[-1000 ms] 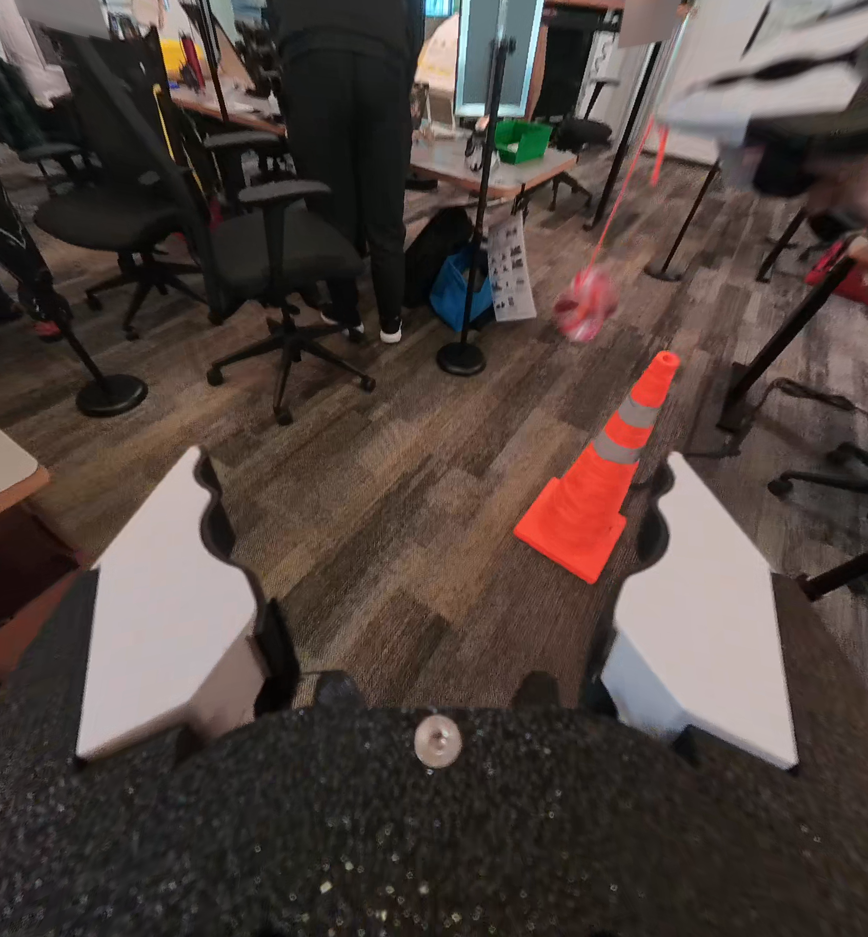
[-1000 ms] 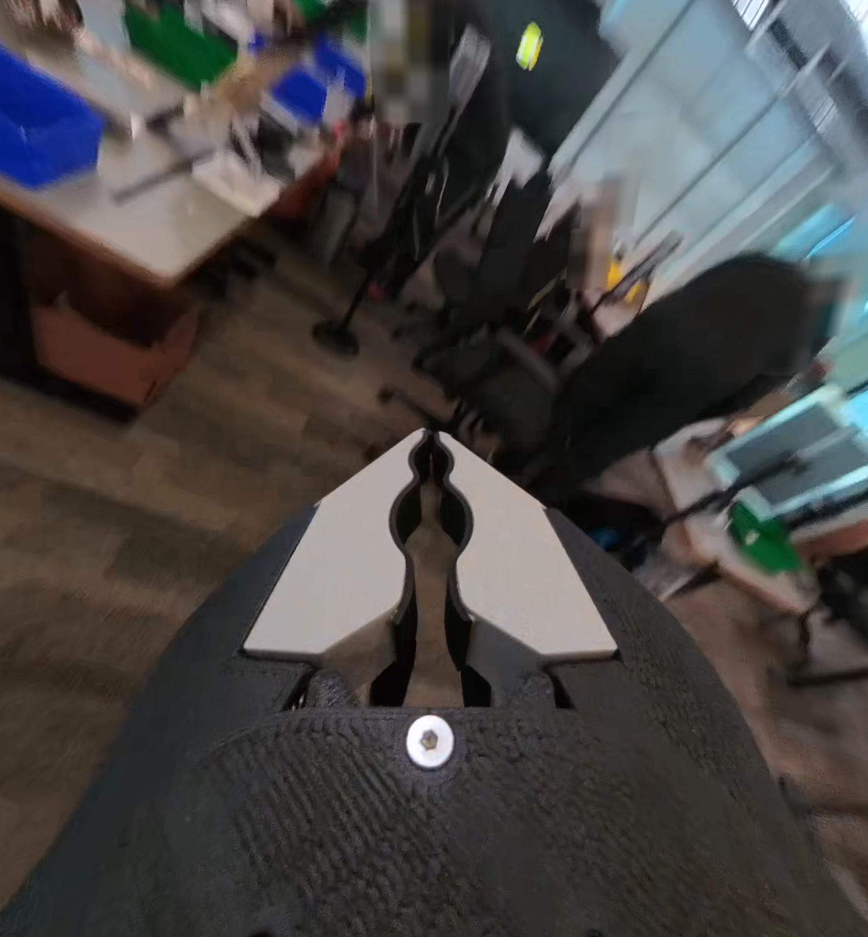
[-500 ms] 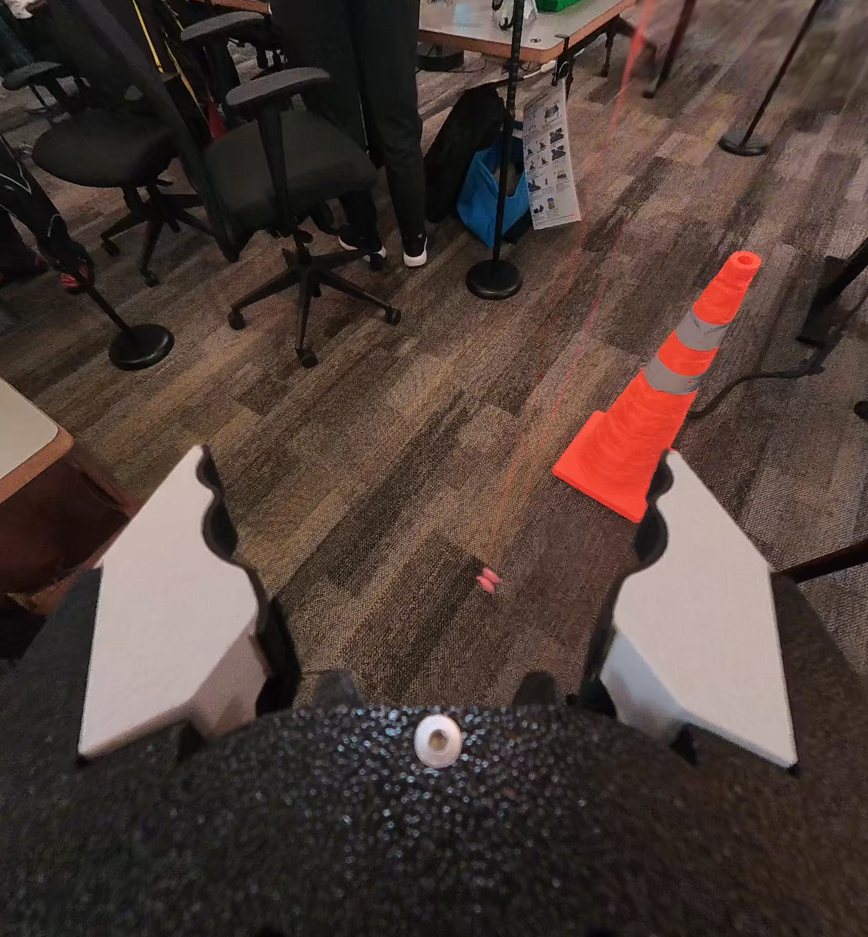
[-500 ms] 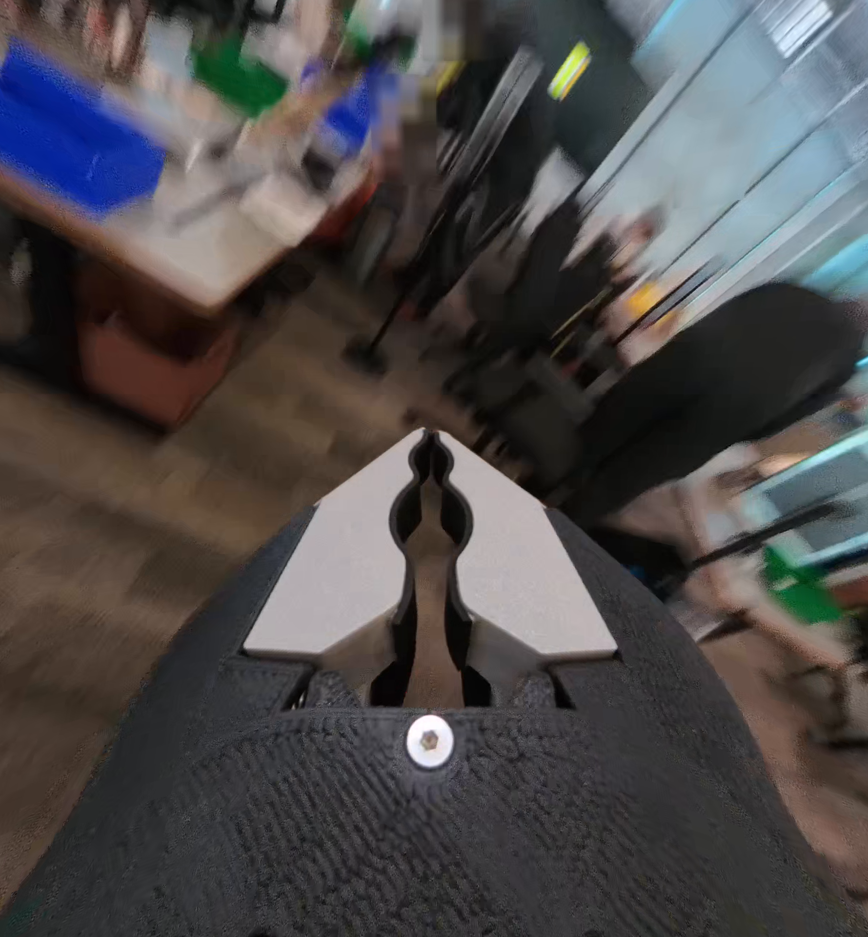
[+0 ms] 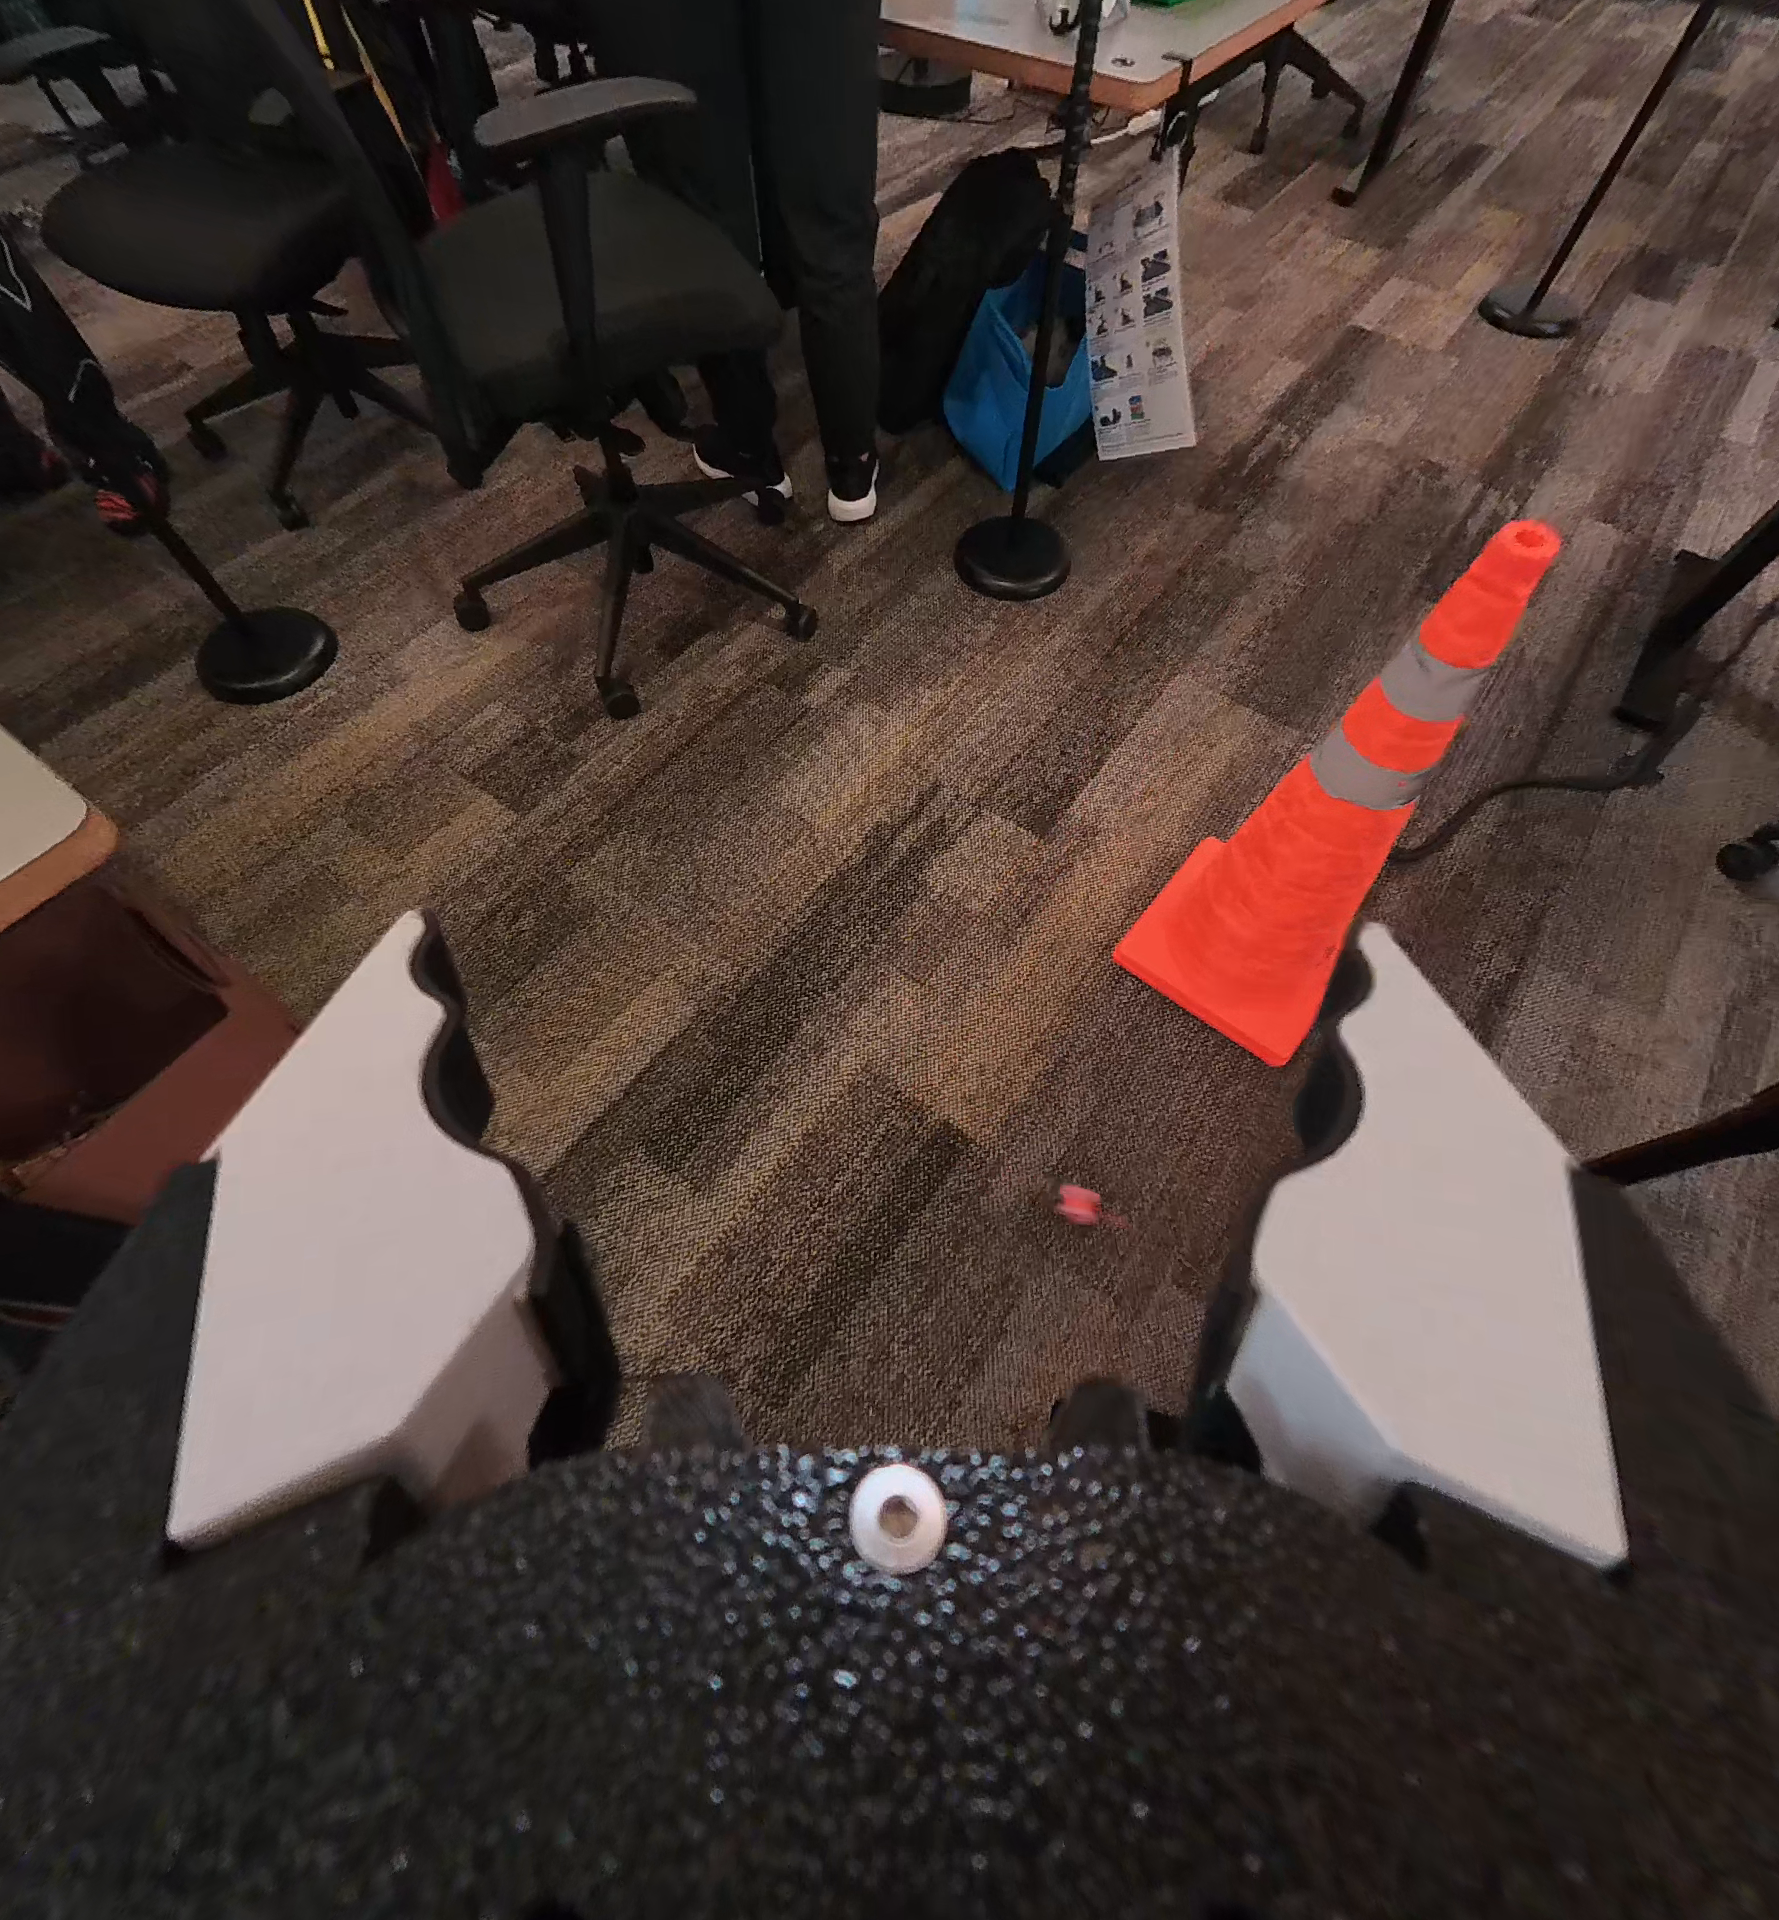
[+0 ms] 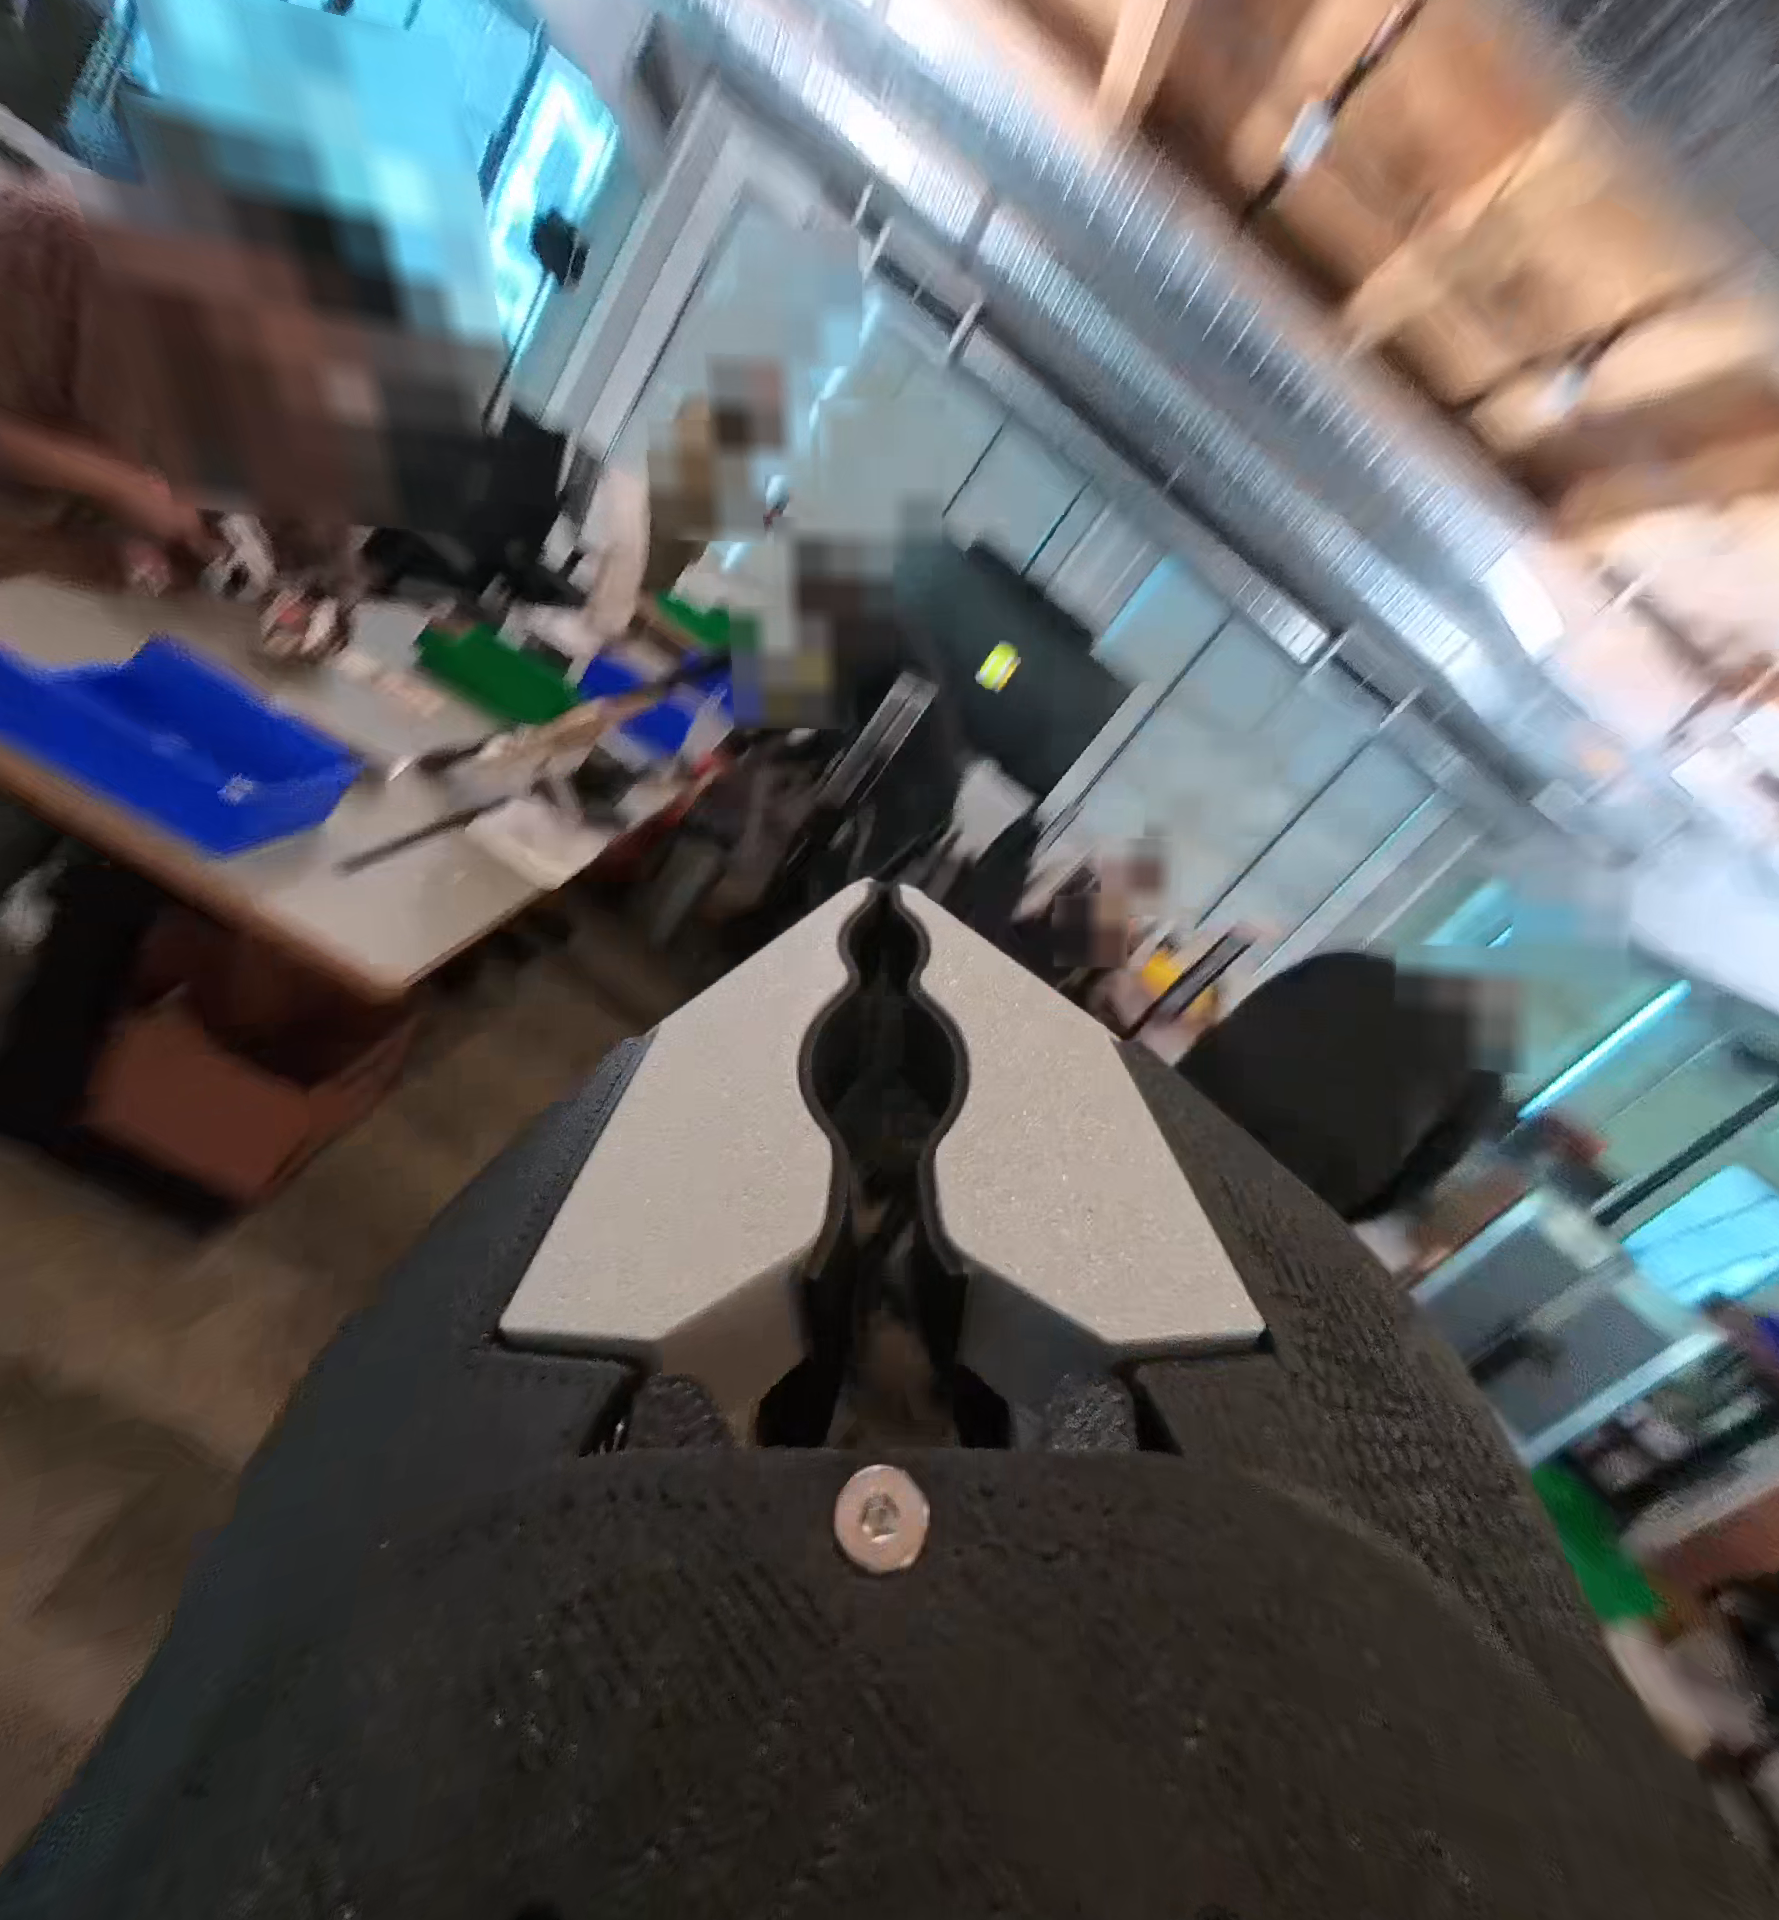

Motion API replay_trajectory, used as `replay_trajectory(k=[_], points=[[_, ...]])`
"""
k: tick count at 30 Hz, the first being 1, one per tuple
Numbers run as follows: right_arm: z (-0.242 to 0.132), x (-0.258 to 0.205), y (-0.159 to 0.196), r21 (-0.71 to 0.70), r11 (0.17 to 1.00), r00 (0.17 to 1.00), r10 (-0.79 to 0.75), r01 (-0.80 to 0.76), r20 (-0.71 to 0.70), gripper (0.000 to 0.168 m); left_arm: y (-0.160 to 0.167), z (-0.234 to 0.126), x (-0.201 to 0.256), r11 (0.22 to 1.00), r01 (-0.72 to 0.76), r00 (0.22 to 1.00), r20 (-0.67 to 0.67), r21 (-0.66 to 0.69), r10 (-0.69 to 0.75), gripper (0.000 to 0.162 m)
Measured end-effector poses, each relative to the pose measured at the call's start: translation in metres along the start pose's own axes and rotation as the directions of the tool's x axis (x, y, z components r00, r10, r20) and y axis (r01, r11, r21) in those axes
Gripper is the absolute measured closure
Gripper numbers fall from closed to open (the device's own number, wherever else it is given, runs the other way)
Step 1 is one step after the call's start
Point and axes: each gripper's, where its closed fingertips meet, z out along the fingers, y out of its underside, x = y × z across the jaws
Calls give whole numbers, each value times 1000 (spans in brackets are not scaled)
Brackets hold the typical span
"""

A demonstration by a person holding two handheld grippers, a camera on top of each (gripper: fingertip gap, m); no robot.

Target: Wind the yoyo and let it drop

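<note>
the left gripper (image 5: 890,1122) is spread wide and empty, angled down at the carpet (image 5: 760,935). just inside its right finger, at about four o'clock from the gap's middle, the small red yoyo (image 5: 1077,1205) shows low over the carpet; whether it hangs or lies there i cannot tell, and no string is visible. at two o'clock stands an orange cone (image 5: 1321,831), near enough that a swinging yoyo could clip it. the right gripper (image 6: 885,914) is clenched tip to tip; whether it pinches the string i cannot tell. its view is blurred, and a loose pinch or a jerk could lose the string.
</note>
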Motion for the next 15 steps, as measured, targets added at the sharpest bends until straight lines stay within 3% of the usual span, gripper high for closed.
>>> replay_trajectory(k=[2,4,7,9,10,11,12,15], points=[[11,-40,88,-209,972,985,135,-111,105,168,8,1,-6,999,39,999,-15,27,-39,10],[4,-105,199,-455,852,909,374,-259,183,168,26,5,-13,990,142,988,-64,27,-140,8],[-65,-206,382,-764,499,777,629,-409,-5,168,49,7,-17,915,399,903,-201,63,-380,6],[-178,-278,497,-932,179,786,600,-315,-150,168,57,3,-23,821,561,806,-293,105,-513,4],[-263,-320,529,-979,-63,774,603,-195,-193,168,63,3,-28,785,609,773,-305,113,-556,5],[-347,-352,535,-955,-288,753,612,-75,-243,168,71,4,-32,771,628,760,-298,108,-577,5],[-406,-369,528,-909,-413,745,590,-53,-311,168,78,6,-34,773,626,762,-285,97,-581,5],[-486,-404,501,-855,-490,659,588,-171,-469,168,87,11,-34,814,575,801,-256,80,-541,9]])
